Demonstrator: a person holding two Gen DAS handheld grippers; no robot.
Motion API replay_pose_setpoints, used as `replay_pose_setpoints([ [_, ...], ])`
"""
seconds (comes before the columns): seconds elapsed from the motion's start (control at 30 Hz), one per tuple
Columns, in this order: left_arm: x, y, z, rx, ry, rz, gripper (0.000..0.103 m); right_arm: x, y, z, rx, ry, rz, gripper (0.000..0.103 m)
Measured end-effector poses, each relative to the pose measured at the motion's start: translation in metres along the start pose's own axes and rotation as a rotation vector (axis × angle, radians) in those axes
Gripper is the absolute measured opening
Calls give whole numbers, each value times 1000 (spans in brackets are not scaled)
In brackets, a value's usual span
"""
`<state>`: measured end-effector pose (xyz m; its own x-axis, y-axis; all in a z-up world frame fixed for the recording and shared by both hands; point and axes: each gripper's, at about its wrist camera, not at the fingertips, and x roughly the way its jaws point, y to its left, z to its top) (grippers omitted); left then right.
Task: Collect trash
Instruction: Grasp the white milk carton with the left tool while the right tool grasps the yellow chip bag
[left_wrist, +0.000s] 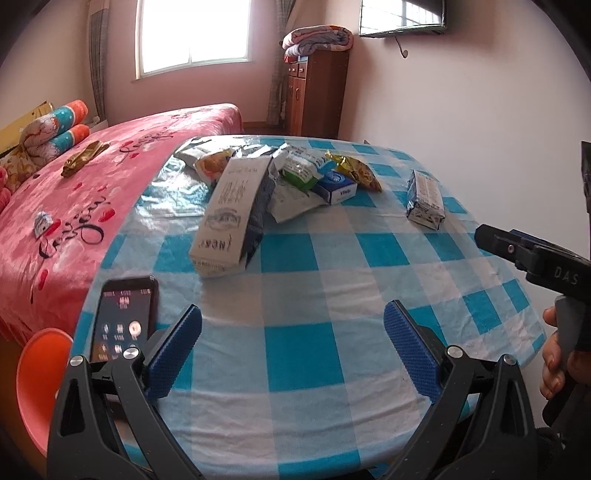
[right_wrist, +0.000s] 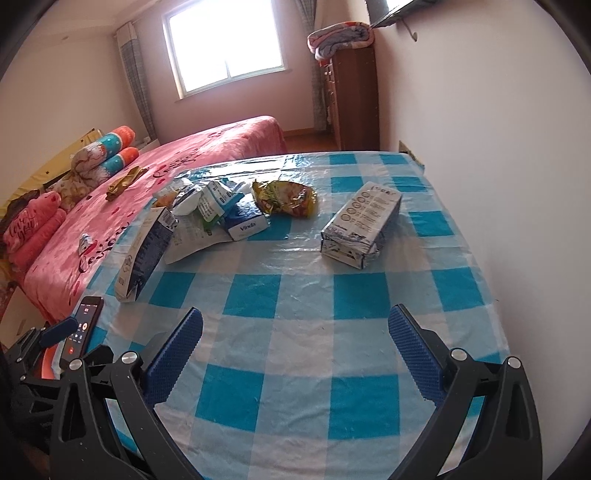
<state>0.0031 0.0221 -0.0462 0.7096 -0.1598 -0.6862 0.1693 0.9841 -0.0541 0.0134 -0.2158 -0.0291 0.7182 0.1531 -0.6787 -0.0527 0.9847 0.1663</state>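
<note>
- Left gripper (left_wrist: 291, 354) was spread wide, nothing between the blue pads, hovering over the near part of the checked table (left_wrist: 303, 354).
- Right gripper (right_wrist: 295, 354) likewise gaped, empty, over the same cloth; the left view showed it at 3 o'clock, a hand (left_wrist: 557, 354) on its handle.
- Trash sat on the far half of the table. From the right view: lone milk carton (right_wrist: 360, 225) lay flat at 1 o'clock, well apart from the rest.
- Yellow snack wrapper (right_wrist: 286, 197) at 12 o'clock, just beside a blue tissue pack (right_wrist: 245, 218).
- Small green-and-white carton (right_wrist: 214, 201) and crumpled white wrappers were piled touching that pack, at 11 o'clock.
- Tall flattened carton (right_wrist: 142, 251) leaned at 10 o'clock, near the table's left edge.
- Phone (left_wrist: 123, 317), screen lit, lay at 9 o'clock by my left claw.
- Pink bed (left_wrist: 92, 192) beyond the left edge, with a gold wrapper (left_wrist: 83, 158) and a small scrap (left_wrist: 42, 223) on it.
</note>
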Motion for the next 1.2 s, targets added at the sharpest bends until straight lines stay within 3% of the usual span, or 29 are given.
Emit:
replay_pose_setpoints([
  [0.4,25,33,46,-15,4,33,99,52,8,47,-22,79,106,99],
  [0.67,60,55,73,-48,49,5,99,94,7,94,10,128,173,99],
  [0.8,79,61,79,-48,78,-2,97,120,0,118,48,149,187,99],
  [0.9,87,62,83,-53,94,-3,83,136,-2,130,54,159,178,99],
  [1.2,110,66,91,-73,132,-38,81,192,-5,152,57,210,142,99],
])
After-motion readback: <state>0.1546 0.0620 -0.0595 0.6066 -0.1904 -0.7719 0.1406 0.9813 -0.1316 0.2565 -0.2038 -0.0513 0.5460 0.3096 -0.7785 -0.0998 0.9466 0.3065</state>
